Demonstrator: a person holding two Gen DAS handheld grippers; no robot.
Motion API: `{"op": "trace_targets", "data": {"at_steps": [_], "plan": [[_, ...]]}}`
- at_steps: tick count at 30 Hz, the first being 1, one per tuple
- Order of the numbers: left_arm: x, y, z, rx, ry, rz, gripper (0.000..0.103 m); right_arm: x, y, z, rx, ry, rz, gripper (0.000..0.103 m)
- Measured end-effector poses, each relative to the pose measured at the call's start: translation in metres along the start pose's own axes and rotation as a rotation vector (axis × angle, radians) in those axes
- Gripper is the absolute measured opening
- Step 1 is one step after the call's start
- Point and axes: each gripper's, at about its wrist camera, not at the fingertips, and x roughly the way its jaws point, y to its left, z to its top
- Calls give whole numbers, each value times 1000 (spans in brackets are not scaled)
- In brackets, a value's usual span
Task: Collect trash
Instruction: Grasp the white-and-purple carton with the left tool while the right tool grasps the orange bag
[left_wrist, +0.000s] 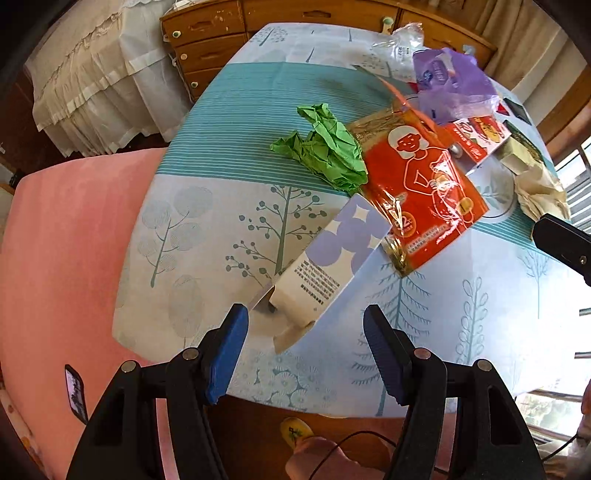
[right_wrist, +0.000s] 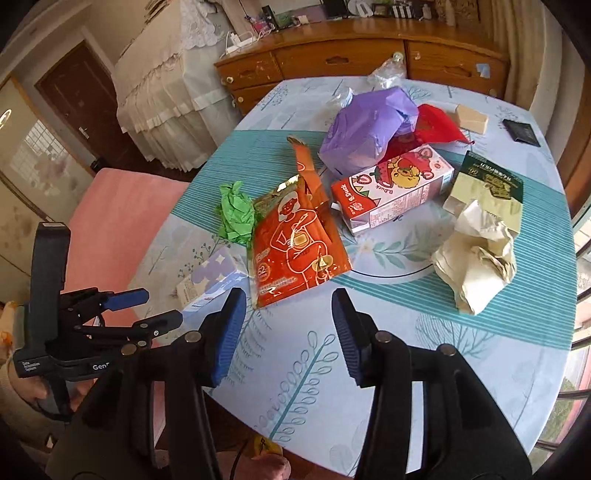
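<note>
Trash lies on the table (left_wrist: 207, 236). A white and purple carton (left_wrist: 325, 266) lies just ahead of my open, empty left gripper (left_wrist: 306, 325); it also shows in the right wrist view (right_wrist: 212, 282). Behind it are a crumpled green paper (left_wrist: 328, 147), an orange foil bag (left_wrist: 424, 192), a strawberry milk box (right_wrist: 395, 192), a purple plastic bag (right_wrist: 365, 129) and crumpled beige paper (right_wrist: 476, 254). My right gripper (right_wrist: 288, 314) is open and empty, just short of the orange foil bag (right_wrist: 295, 240). The left gripper (right_wrist: 144, 306) shows at the left of the right view.
A pink chair (left_wrist: 62, 266) stands left of the table. A wooden dresser (right_wrist: 351, 62) is behind it. A green and cream packet (right_wrist: 487, 188), a red bag (right_wrist: 436, 125), a beige block (right_wrist: 471, 118) and a black wallet (right_wrist: 522, 131) lie at the far right.
</note>
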Motion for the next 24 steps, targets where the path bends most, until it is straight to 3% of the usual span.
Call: {"op": "trace_targets", "data": {"at_steps": [4,12,19,24], "plan": [[20,-9,15,-21,33,10,66,43,-30,15,-4,75,31,48],[32,-22,41,11,29,98,67,112,-62,40,59,171,152,48],[34,-17,54,-28,55,85,67,134,-66,58,55,142,212,48],[23,-15,55,5,45,75,67,145,-70,66,81,140,233,28]]}}
